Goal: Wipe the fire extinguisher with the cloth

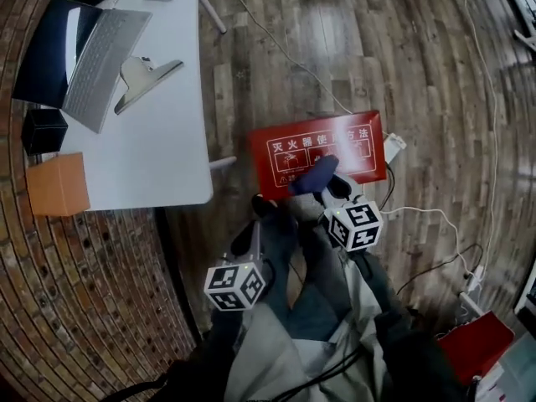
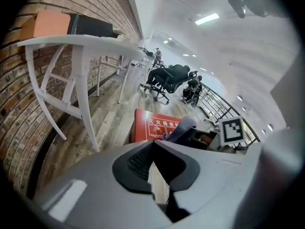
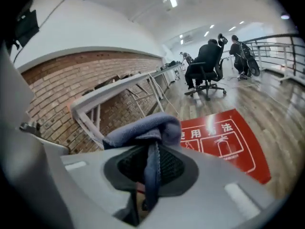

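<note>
Left claw (image 2: 153,150), right claw (image 3: 151,152): grey shells, black ribbed pads (image 2: 137,162); white black-marked cubes (image 1: 235,285)

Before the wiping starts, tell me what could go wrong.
1. The right gripper pinches only a thin fold of the cloth; it may slip out when rubbed.
2. White cables lie beside the red box; feet or the cloth could snag them.
3. No extinguisher shows, only the box, so the wrong surface may get wiped.

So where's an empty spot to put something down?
The white table is bare between the laptop and its near edge. The wooden floor beyond the red box is open too. Crowded: cables right of the red box, and the table's corner by the orange box.
</note>
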Motion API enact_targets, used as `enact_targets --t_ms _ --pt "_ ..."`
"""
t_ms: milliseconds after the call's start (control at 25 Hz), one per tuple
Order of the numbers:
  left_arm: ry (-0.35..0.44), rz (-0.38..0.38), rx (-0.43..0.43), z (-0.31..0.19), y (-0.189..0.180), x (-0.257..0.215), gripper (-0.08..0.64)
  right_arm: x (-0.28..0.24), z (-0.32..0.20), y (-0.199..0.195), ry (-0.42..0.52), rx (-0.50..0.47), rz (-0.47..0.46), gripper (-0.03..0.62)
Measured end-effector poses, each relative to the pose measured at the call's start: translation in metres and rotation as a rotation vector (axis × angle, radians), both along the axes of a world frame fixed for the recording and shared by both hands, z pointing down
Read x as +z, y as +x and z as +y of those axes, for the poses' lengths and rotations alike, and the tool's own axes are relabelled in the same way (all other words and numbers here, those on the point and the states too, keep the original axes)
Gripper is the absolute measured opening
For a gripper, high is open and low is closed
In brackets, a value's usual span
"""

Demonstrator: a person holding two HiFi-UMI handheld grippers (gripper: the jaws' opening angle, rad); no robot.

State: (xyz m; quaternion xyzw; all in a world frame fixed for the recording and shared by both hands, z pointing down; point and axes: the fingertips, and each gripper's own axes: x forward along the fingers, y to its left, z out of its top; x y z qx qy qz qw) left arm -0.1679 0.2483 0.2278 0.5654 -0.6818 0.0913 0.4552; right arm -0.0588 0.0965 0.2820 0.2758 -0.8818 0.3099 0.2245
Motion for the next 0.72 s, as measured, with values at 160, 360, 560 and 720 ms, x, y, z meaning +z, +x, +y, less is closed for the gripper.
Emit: enact_targets --t_ms 160,360,560,720 --pt "0.064 -0.016 -0.024 -0.016 -0.023 -0.028 0.008 0.028 -0.039 -0.012 -0.04 0.063 0.104 0.066" --pt "0.101 -0.046 -0.028 -0.021 -0.051 -0.066 0.008 0.038 -0.034 -0.004 -0.11 0.06 0.224 0.221" --pt "0.131 -0.09 -0.055 -0.026 -0.048 -0.109 0.008 -0.016 -0.045 0.039 -0.138 0.201 0.141 0.221" --pt "0.152 -0.104 -0.07 -0.032 -0.041 -0.135 0.008 -0.076 -0.065 0.057 -0.03 0.218 0.069 0.221"
